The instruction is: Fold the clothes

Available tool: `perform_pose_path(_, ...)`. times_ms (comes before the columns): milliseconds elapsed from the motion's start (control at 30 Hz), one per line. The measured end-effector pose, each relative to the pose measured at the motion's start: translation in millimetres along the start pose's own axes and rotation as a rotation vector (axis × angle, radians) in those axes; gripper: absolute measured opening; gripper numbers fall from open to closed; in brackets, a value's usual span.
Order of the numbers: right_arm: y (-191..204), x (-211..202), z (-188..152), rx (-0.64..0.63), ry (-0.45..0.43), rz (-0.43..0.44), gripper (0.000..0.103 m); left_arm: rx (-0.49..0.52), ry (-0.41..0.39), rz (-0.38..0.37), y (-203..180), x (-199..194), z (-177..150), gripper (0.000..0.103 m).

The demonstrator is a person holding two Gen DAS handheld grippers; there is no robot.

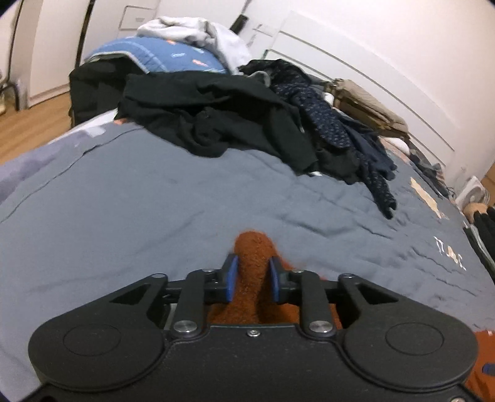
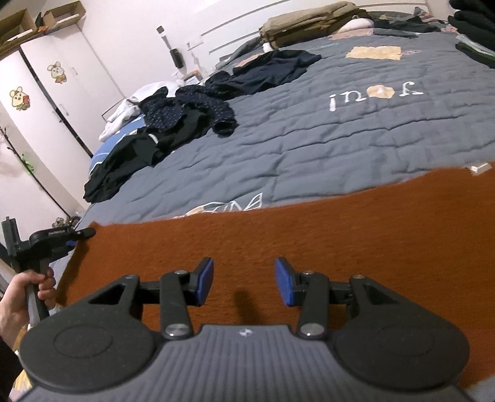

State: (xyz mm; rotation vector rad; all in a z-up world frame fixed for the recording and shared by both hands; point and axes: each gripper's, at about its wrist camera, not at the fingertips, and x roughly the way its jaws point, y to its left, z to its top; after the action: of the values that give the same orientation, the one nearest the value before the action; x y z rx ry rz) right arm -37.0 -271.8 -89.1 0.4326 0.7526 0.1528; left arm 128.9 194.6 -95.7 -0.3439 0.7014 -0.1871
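Note:
A rust-orange fuzzy cloth (image 2: 340,232) lies spread along the near edge of the grey quilted bed (image 2: 340,133). In the left wrist view a bunched fold of that orange cloth (image 1: 252,247) fills the gap between the blue pads (image 1: 232,278), and my left gripper (image 1: 253,275) is shut on it. The right wrist view shows the left gripper (image 2: 86,232) at the cloth's left corner, carried by a person's hand (image 2: 21,297). My right gripper (image 2: 244,278) hovers over the middle of the cloth, open, with nothing between its pads.
A heap of dark unfolded clothes (image 1: 216,117) lies across the far part of the bed, also the dark heap (image 2: 173,123). Folded beige clothes (image 2: 309,21) sit near the headboard. Dark folded items (image 2: 473,27) are at the far right. White wardrobes (image 2: 62,92) line the wall.

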Motion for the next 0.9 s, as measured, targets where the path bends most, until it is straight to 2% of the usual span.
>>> perform_pose_path(33, -2, -3, 2, 0.002, -0.006, -0.001, 0.043, 0.008, -0.009, -0.012, -4, -4, 1, 0.042)
perform_pose_path(133, -10, -9, 7, 0.013, -0.020, -0.016, 0.043, 0.047, -0.025, -0.037, -21, -15, 1, 0.044)
perform_pose_path(267, -22, -16, 9, 0.037, -0.021, -0.040, 0.043, 0.123, -0.020, -0.087, -58, -32, -12, 0.057)
perform_pose_path(400, -28, -23, 8, 0.034, -0.022, -0.055, 0.043, 0.205, 0.011, -0.134, -97, -42, -30, 0.062)
perform_pose_path(433, -28, -25, 7, 0.032, -0.024, -0.055, 0.043, 0.220, 0.018, -0.142, -107, -44, -35, 0.066)
perform_pose_path(533, -29, -33, 5, 0.021, -0.024, -0.050, 0.043, 0.258, 0.024, -0.145, -131, -49, -51, 0.068)
perform_pose_path(600, -29, -36, 3, 0.014, -0.022, -0.048, 0.043, 0.267, 0.040, -0.147, -143, -53, -64, 0.076)
perform_pose_path(667, -30, -40, 1, 0.008, -0.019, -0.045, 0.043, 0.275, 0.050, -0.148, -152, -57, -75, 0.089)
perform_pose_path(800, -29, -49, -3, -0.004, -0.016, -0.035, 0.043, 0.300, 0.062, -0.137, -166, -64, -94, 0.094)
perform_pose_path(900, -26, -56, -6, -0.016, -0.020, -0.028, 0.043, 0.297, 0.061, -0.122, -171, -72, -105, 0.103)
